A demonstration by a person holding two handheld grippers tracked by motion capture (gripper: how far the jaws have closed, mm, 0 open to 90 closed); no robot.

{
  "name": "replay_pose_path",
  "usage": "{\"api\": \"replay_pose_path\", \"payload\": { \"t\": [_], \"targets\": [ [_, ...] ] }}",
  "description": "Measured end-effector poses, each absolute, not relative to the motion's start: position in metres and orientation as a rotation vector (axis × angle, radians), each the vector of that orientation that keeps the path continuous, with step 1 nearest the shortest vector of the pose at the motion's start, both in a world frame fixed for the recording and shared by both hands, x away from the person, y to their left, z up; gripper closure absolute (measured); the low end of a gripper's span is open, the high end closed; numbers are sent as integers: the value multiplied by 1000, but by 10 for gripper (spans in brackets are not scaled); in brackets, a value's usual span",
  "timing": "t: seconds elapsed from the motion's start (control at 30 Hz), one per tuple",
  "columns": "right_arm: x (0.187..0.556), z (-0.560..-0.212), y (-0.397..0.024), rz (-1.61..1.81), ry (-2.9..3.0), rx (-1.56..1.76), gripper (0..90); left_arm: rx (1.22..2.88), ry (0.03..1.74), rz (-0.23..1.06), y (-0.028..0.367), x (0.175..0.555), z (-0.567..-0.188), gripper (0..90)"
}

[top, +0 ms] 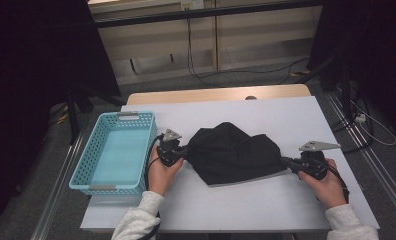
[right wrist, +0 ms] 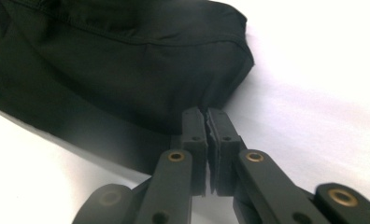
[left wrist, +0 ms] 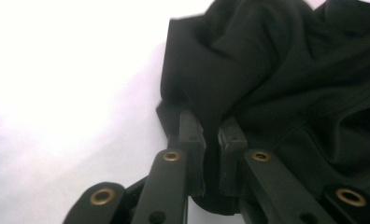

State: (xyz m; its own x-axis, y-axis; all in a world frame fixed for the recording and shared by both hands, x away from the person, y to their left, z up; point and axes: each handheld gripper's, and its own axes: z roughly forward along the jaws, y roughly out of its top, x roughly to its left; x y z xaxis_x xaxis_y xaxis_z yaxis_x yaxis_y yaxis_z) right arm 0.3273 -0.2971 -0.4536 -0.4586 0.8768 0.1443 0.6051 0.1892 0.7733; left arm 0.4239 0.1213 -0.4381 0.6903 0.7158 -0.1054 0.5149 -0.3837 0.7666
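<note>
A crumpled black cloth [top: 233,152] lies in the middle of the white table [top: 246,205]. My left gripper [top: 187,150] is at the cloth's left edge. In the left gripper view its jaws [left wrist: 212,123] are shut on a fold of the black cloth [left wrist: 276,70], which hangs down between the pads. My right gripper [top: 286,162] is at the cloth's right corner. In the right gripper view it [right wrist: 206,114] pinches the hem of the cloth [right wrist: 103,60], the pads nearly touching. A hand holds each gripper low over the table.
A light blue plastic basket [top: 81,172] stands at the table's left edge, close to my left hand. A wooden strip [top: 216,94] runs along the far edge of the table. Cables lie on the floor beyond and to the right.
</note>
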Motion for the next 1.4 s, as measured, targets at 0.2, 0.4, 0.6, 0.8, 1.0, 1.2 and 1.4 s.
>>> {"api": "replay_pose_path", "payload": {
  "t": [0.2,0.4,0.6,0.8,1.0,1.2,1.4],
  "targets": [
    [326,-452,-297,1150,2130,1391,875,2045,925,316,125,413,-431,443],
    [327,-453,-297,1148,2136,1395,873,2059,865,295,128,395,-420,353],
    [326,-450,-297,1163,2116,1399,873,2118,810,248,121,378,-427,431],
    [327,-449,-304,1137,2078,1433,874,2166,771,227,113,373,-439,448],
    [328,-451,-300,1114,2109,1402,871,2211,728,231,106,373,-449,425],
    [328,-452,-298,1109,2115,1404,868,2226,737,208,104,373,-455,413],
    [328,-452,-297,1110,2121,1399,867,2253,707,182,101,371,-453,669]
  ]
}}
